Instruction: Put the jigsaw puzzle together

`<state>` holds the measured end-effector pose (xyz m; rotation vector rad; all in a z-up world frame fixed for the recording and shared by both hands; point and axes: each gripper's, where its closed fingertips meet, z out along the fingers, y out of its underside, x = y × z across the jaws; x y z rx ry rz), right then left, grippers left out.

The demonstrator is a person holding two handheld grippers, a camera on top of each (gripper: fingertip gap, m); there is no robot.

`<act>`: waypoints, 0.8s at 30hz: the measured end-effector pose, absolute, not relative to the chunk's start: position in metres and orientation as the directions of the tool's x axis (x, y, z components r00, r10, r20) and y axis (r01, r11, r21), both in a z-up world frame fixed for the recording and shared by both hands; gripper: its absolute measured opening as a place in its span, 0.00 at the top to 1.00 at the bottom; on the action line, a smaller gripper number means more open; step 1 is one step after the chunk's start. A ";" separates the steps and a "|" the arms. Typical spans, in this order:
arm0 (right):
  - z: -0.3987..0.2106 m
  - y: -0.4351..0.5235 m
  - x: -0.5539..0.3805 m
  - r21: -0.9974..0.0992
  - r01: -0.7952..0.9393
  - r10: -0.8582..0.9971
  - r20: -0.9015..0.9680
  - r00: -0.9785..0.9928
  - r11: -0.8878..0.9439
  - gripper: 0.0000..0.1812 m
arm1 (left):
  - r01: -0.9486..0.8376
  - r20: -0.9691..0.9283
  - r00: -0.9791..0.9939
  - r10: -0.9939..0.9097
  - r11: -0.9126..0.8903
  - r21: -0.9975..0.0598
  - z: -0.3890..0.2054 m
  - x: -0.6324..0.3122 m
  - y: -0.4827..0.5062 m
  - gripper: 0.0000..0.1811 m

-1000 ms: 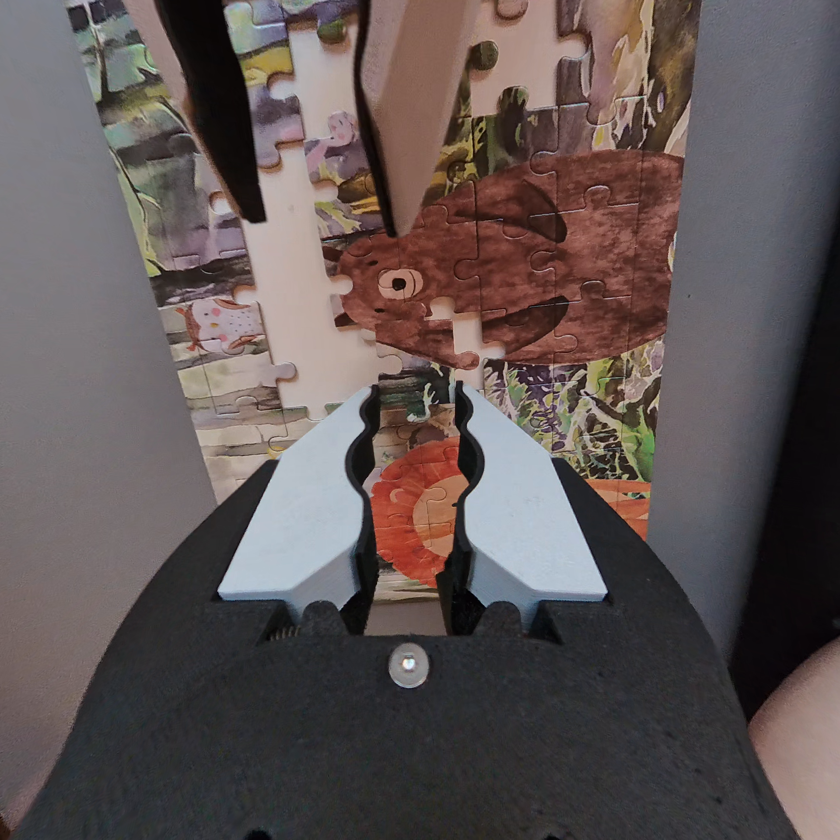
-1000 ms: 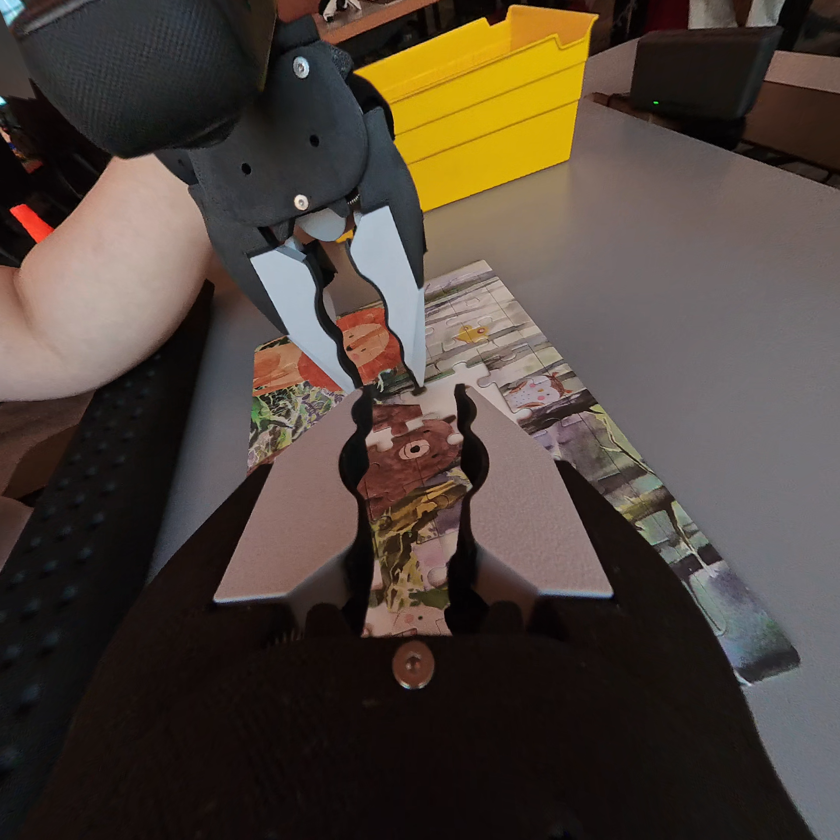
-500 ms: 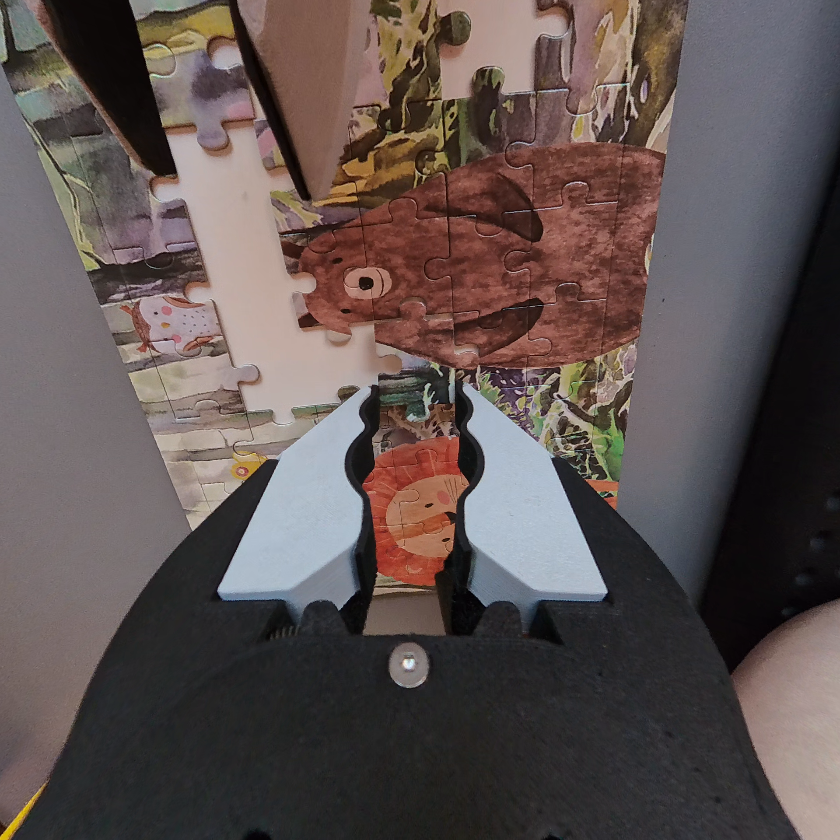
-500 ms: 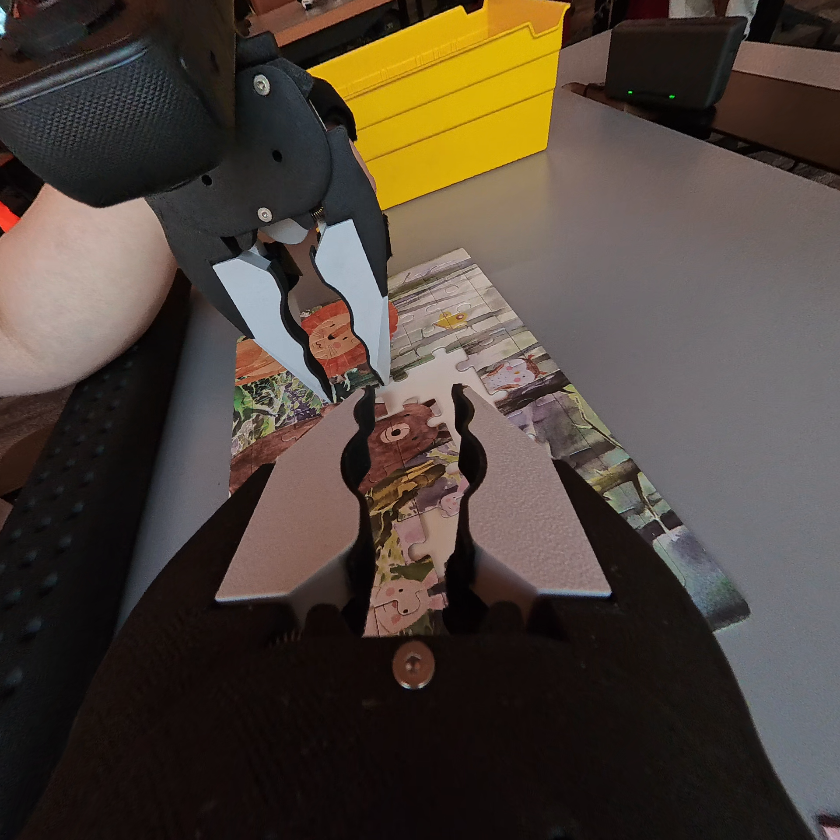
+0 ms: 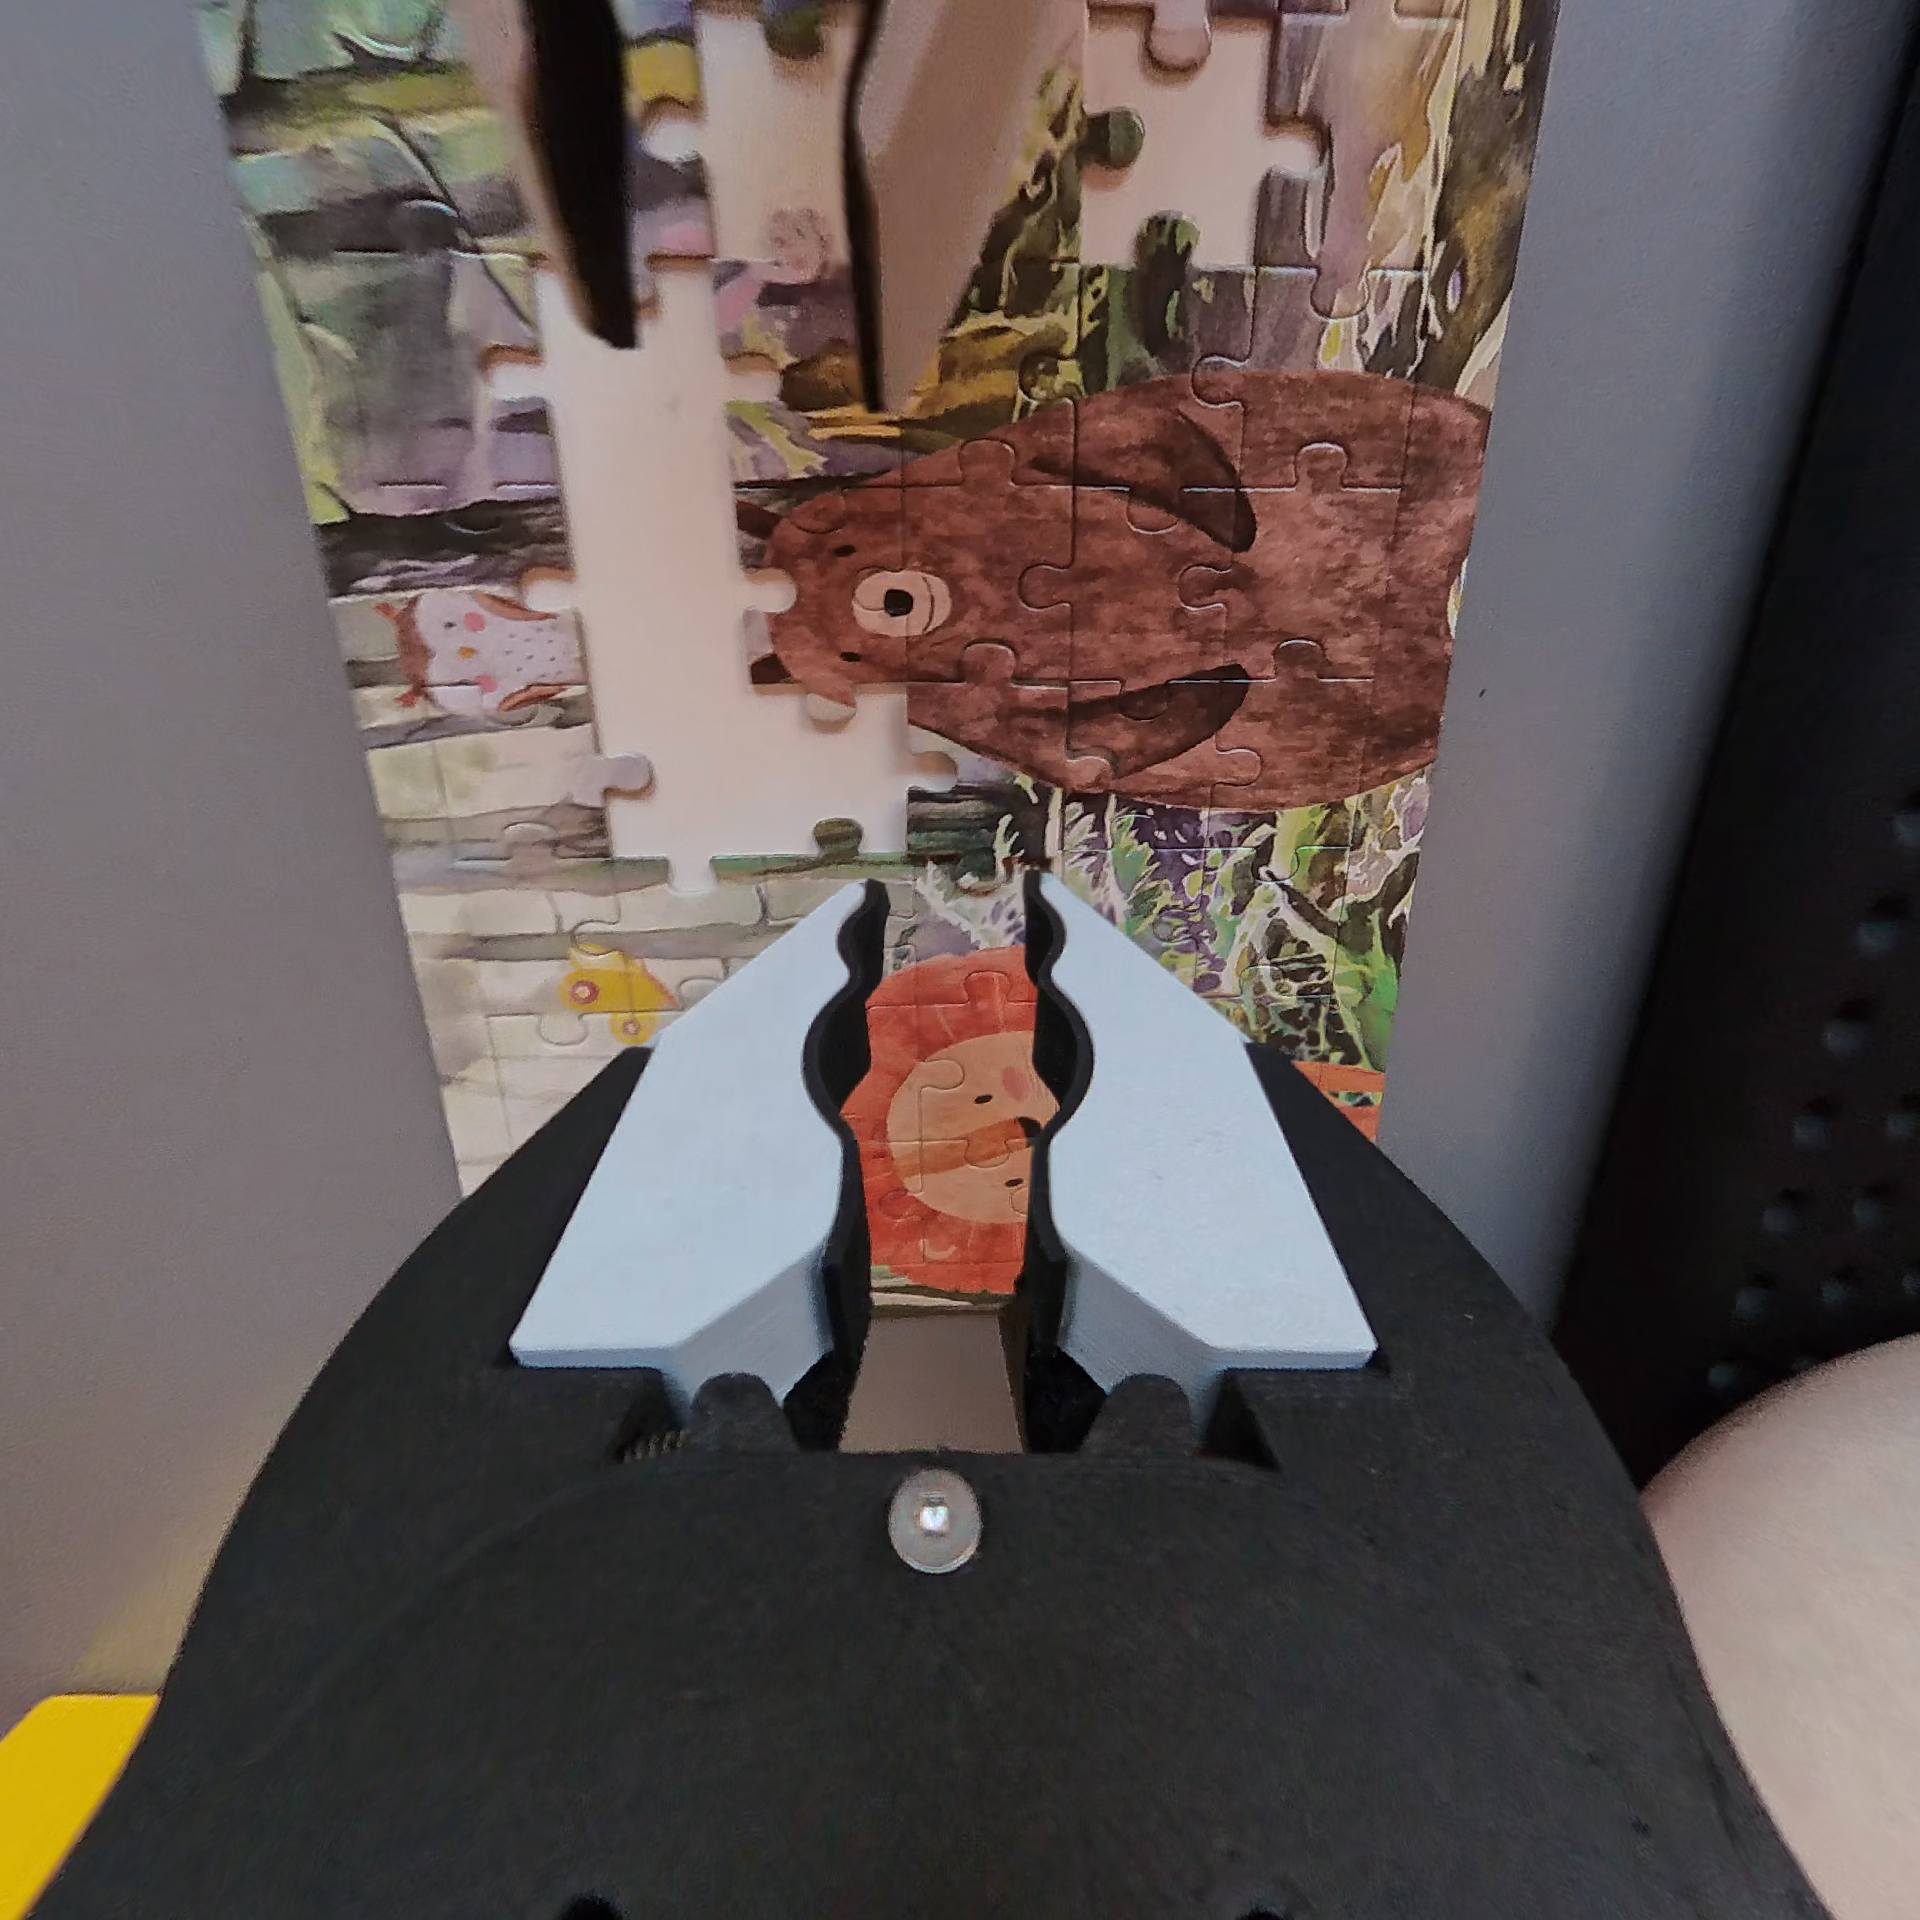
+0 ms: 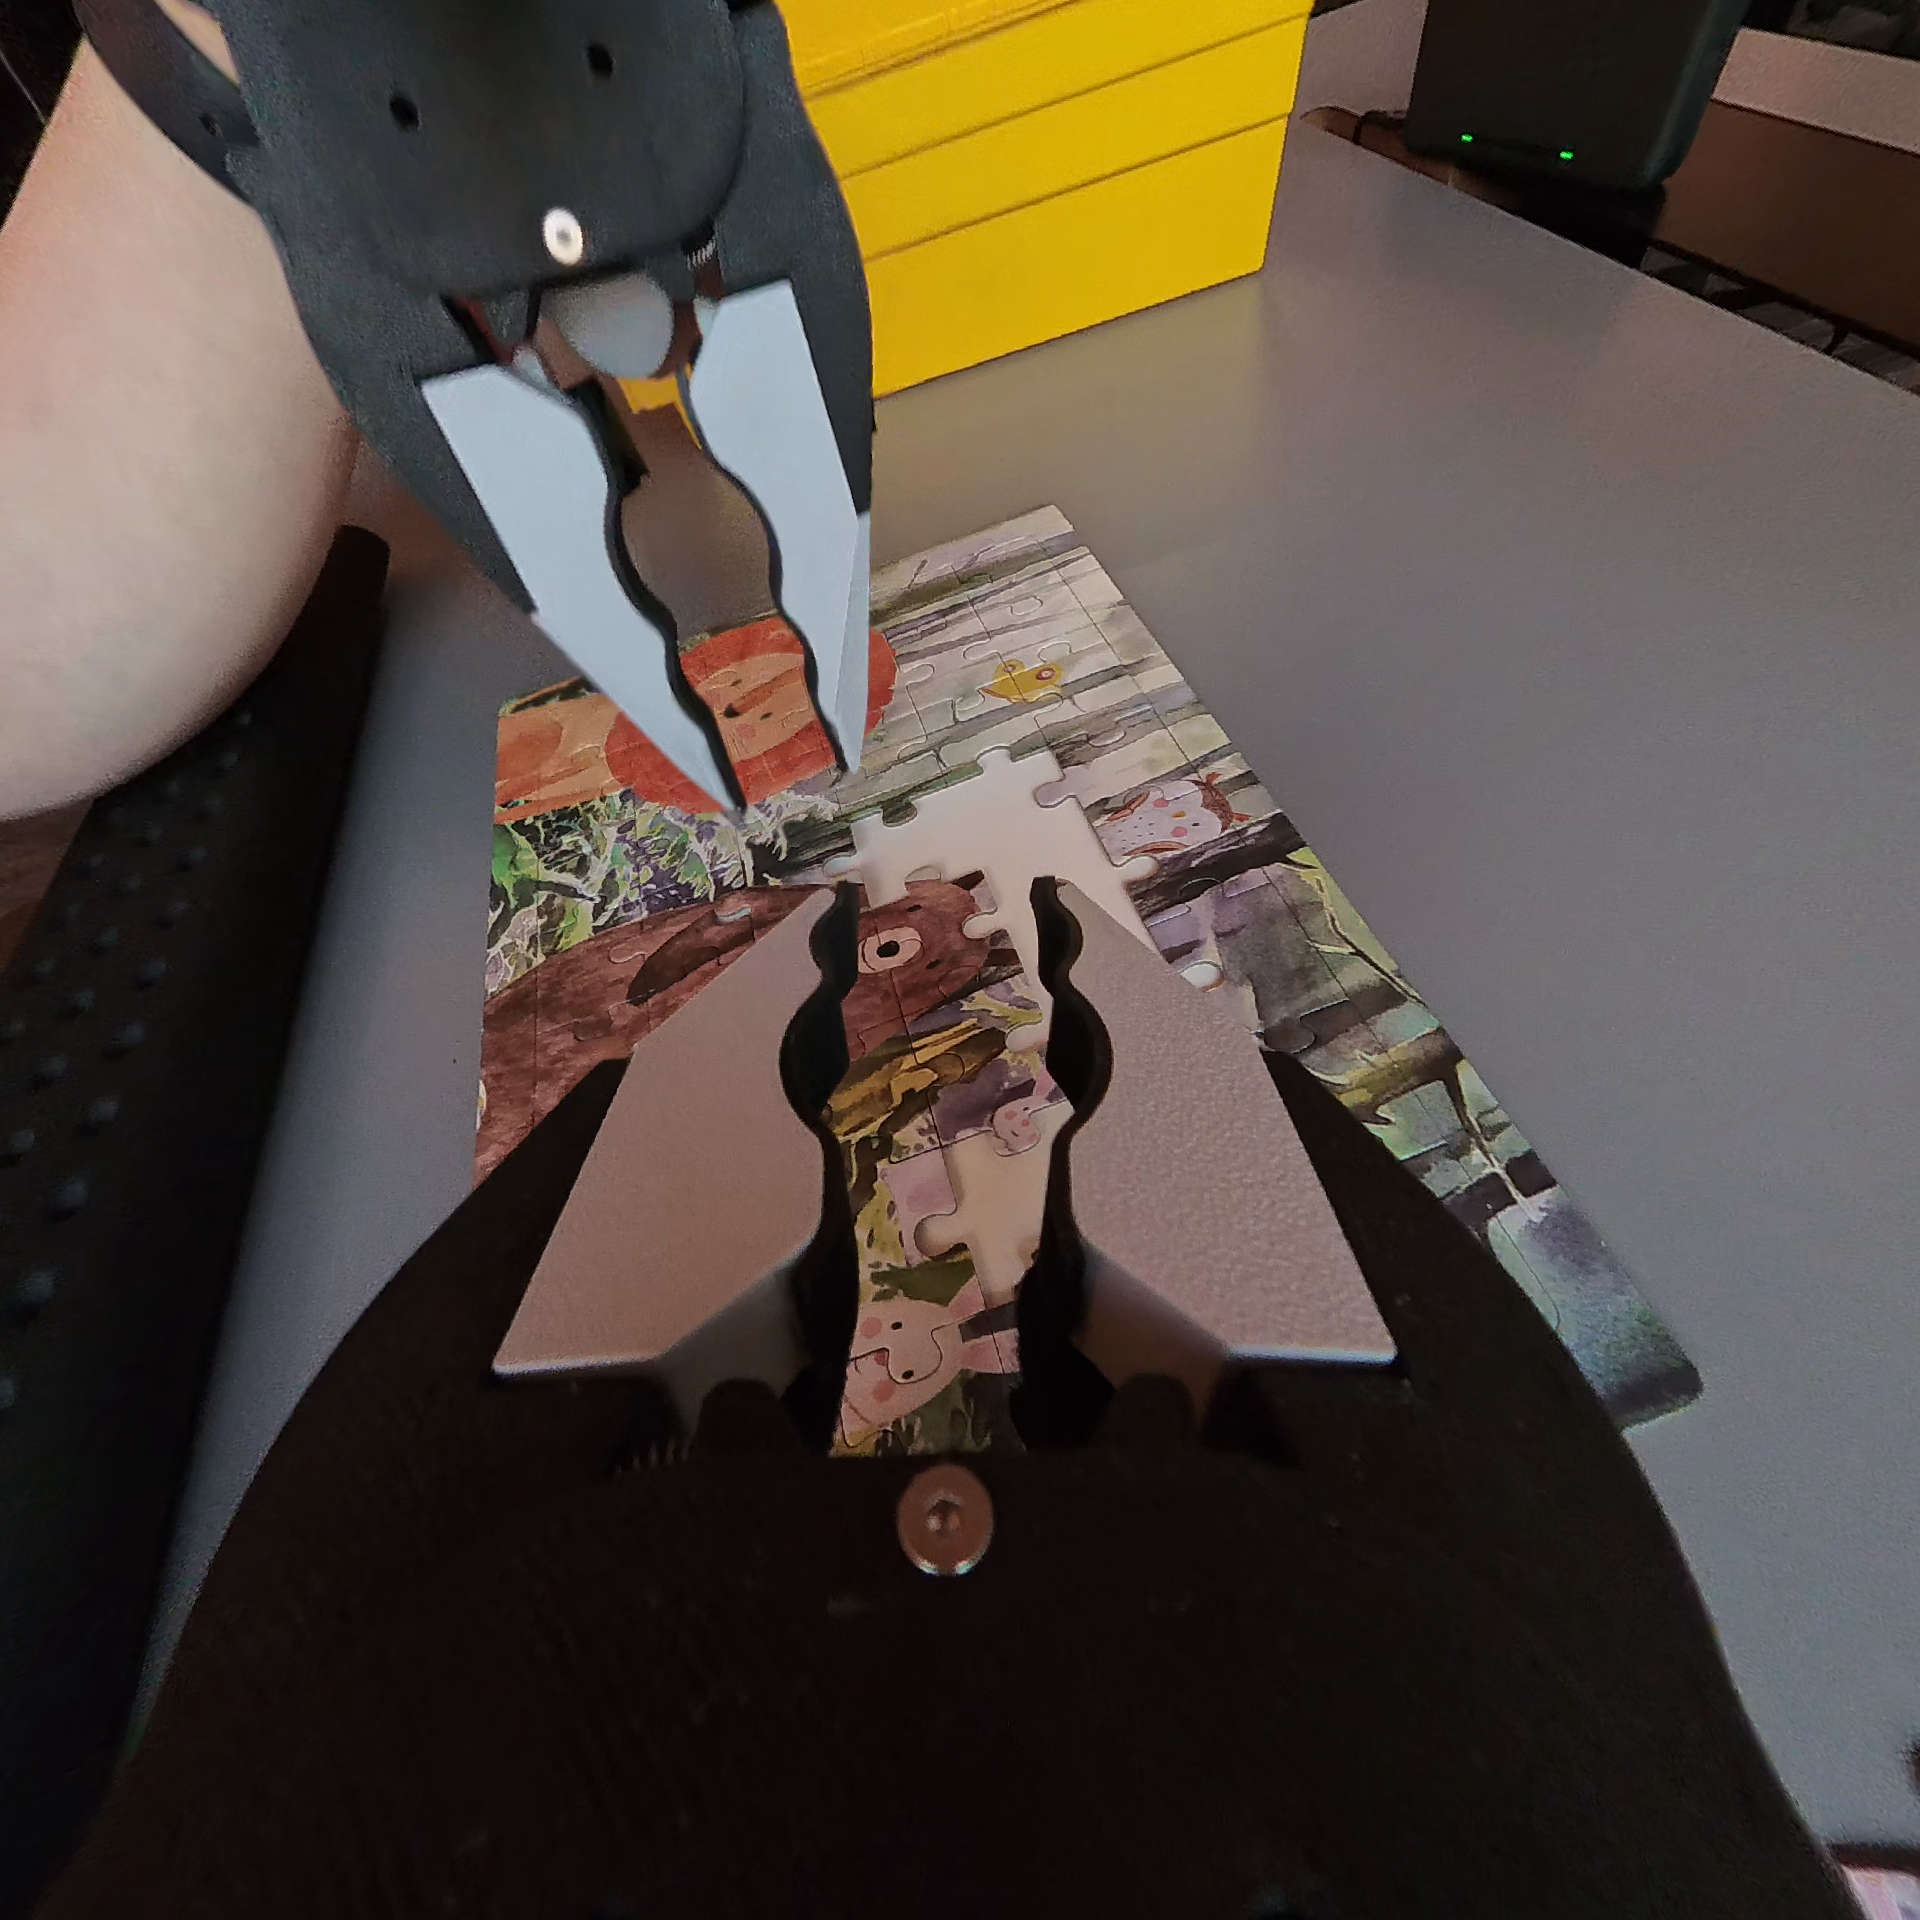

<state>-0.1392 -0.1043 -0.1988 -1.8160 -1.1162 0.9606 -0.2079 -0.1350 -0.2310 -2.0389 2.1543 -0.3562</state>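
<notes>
Lying flat on a grey table (image 6: pixel 1507 582), the puzzle (image 5: pixel 1195 582) is a long rectangular strip, mostly assembled. Left wrist view: it runs up the centre of the frame, from behind the left gripper (image 5: pixel 951 904) to the top edge. Right wrist view: it sits mid-frame, running from centre towards lower right.

Picture content: watercolour animals. A brown bear (image 5: pixel 1122 613) with one round eye fills the middle right of the left view. An orange lion face (image 5: pixel 961 1122) shows between the left fingers. A pale owl (image 5: pixel 478 649) sits at the left edge, a small yellow bird (image 5: pixel 608 992) below it. Green and purple foliage fills the rest.

Gaps: a white irregular patch (image 5: pixel 665 623) of missing pieces runs left of the bear's snout, from the top of the frame down to just above the left fingertips. Another white gap (image 5: pixel 1184 135) sits at the top right. In the right view the main gap (image 6: pixel 977 831) lies just ahead of the right gripper (image 6: pixel 940 899).

Left gripper: fingers parted, nothing between them, tips over the puzzle near the lion. Right gripper: fingers parted, holding nothing, over the bear's head. Whether either tip touches the puzzle cannot be told.

A yellow bin (image 6: pixel 1049 197) stands at the top centre of the right view, behind the puzzle.
</notes>
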 end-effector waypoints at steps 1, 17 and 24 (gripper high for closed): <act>-0.199 -0.105 -0.140 -0.892 0.338 0.926 -0.189 0.327 -0.301 0.82 | -0.951 0.047 -0.055 -0.997 0.038 -0.306 -0.226 -0.208 -0.133 0.89; -0.212 -0.118 -0.155 -0.869 0.423 0.948 -0.142 0.287 -0.258 0.82 | -0.955 0.143 -0.063 -0.988 0.019 -0.295 -0.245 -0.214 -0.132 1.00; -0.216 -0.119 -0.156 -0.860 0.446 0.951 -0.128 0.282 -0.248 0.82 | -0.955 0.153 -0.075 -0.985 0.027 -0.297 -0.245 -0.211 -0.135 1.00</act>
